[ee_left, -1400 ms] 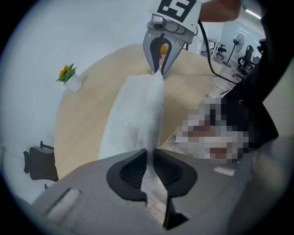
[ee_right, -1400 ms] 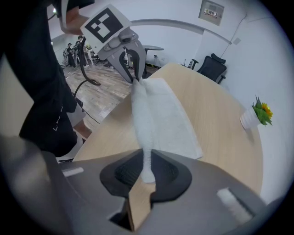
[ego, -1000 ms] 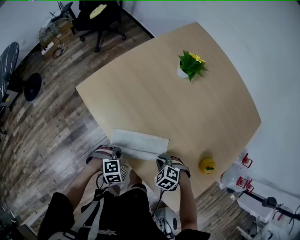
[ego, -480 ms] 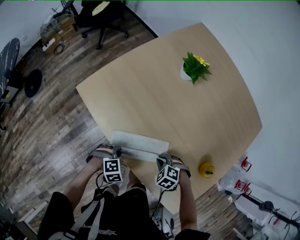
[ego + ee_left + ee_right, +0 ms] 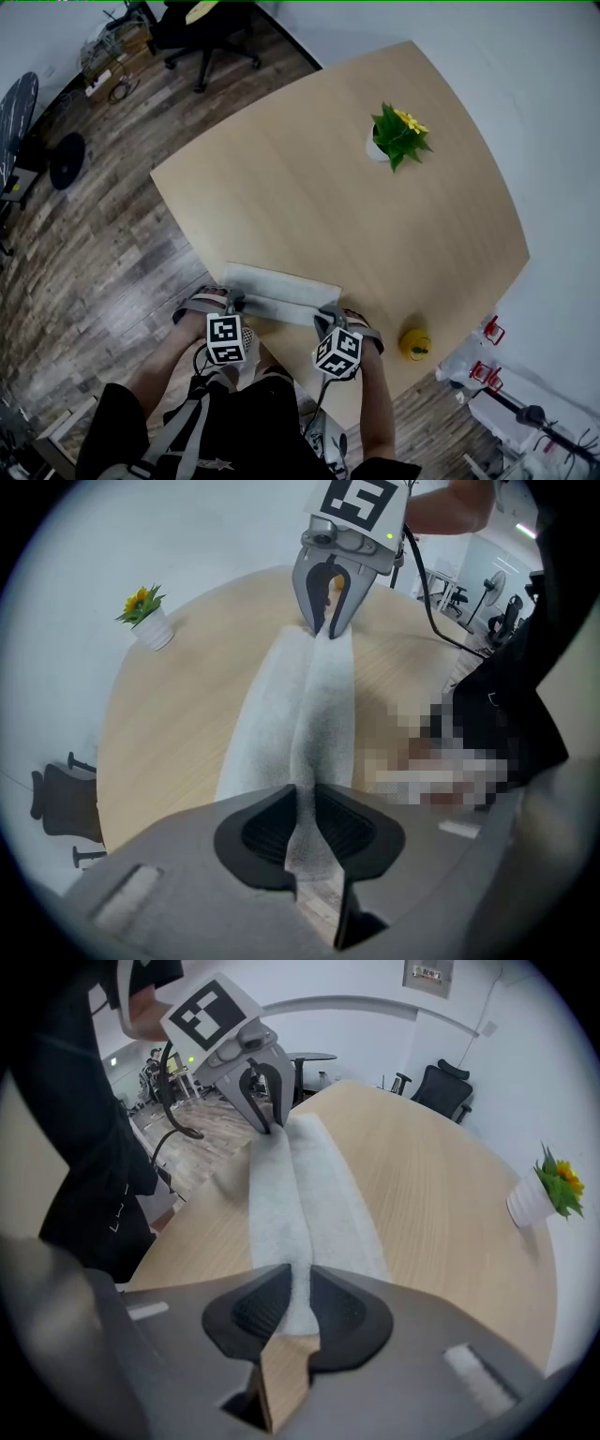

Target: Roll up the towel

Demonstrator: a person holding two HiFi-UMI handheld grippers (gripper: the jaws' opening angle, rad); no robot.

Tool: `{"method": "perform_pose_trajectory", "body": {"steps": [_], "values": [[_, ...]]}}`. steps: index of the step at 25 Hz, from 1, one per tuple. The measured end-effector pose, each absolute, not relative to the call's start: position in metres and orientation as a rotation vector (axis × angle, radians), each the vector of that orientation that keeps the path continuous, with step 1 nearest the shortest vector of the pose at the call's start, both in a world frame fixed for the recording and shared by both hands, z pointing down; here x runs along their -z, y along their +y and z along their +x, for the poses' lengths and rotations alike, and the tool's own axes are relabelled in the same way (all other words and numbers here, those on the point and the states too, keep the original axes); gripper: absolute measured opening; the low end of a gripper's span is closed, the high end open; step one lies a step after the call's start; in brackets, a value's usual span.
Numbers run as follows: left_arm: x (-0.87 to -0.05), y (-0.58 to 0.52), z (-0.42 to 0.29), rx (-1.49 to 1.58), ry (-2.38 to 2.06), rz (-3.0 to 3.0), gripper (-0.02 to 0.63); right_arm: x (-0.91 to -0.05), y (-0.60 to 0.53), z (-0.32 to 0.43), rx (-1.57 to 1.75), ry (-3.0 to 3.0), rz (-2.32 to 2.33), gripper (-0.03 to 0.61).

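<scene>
Pale grey-white terry towel [image 5: 281,291] lies on the light wooden worktop [image 5: 328,187]. It stretches from the left hand-held gripper [image 5: 232,303] to the right hand-held gripper [image 5: 324,317], and its flat part spreads out beyond both sets of jaws. Each gripper points steeply down at one end of a raised ridge of cloth along the near edge. In each gripper view that ridge stands between the pads, which close narrowly on it. Both pairs of jaws have just been opening a little, so the pinch looks to be loosening, though the cloth is between them.

The step in hand seems to be the first turn of the roll. Both ends should go over together and by the same amount, so the ridge runs straight from jaw to jaw and the roll does not cone. The turn wants to be tight and low against the worktop, since a slack start will likely give a loose roll. If the grip is released to take hold further on, let go only once the fold rests on the flat cloth, or it may spring open. The potted green plant with yellow flowers [image 5: 398,136] stands well beyond the jaws, out of the way.
</scene>
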State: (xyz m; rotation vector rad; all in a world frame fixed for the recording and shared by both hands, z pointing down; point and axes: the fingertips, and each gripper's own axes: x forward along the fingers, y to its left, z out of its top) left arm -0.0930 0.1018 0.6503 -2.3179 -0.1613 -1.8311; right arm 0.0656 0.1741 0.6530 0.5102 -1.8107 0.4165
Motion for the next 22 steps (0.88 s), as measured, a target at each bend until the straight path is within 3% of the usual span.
{"method": "perform_pose_trajectory", "body": {"steps": [14,22], "values": [[-0.651,0.101,-0.092,1.789,-0.174,-2.319,0.081,-0.655,0.175,0.065,-0.359,-1.803,0.510,0.078],[-0.635,0.087,-0.094,1.725,-0.038,-2.317,0.196,-0.639,0.168,0.070,-0.278,-1.802,0.610,0.156]]}}
